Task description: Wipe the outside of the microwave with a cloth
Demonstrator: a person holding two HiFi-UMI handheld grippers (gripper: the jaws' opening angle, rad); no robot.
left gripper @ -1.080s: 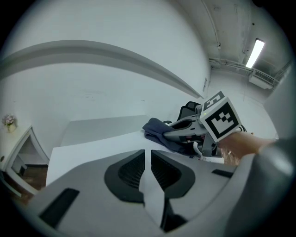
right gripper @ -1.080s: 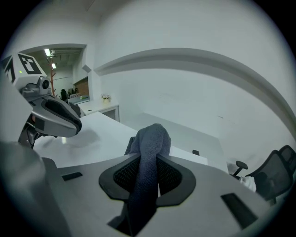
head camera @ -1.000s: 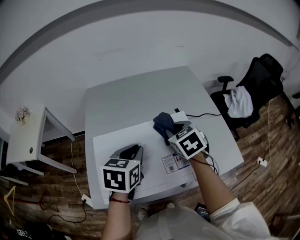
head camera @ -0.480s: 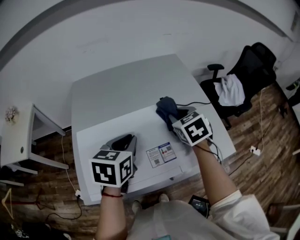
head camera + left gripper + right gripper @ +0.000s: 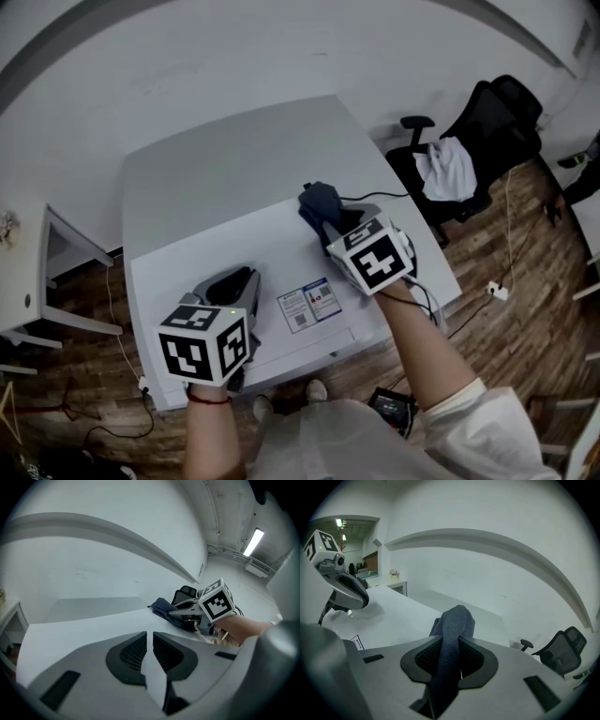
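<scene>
Microwave (image 5: 216, 258) top sits under both my grippers. Right gripper (image 5: 451, 654) is clamped on the cloth (image 5: 454, 620), which bunches up ahead of the jaws. It looks light, soft and limp, so best gripped at a thick fold. Left gripper (image 5: 149, 651) has its jaws a slit apart, empty.

The left tongs (image 5: 236, 279) and right tongs (image 5: 323, 217) are grey plastic with dark ribbed pads (image 5: 133, 653). Each carries a white cube (image 5: 204, 342) printed with black squares, at the end toward the microwave's (image 5: 178, 281) front edge. A red band (image 5: 204, 398) rings the left wrist. A white sleeve (image 5: 473, 417) covers the upper right arm.
</scene>
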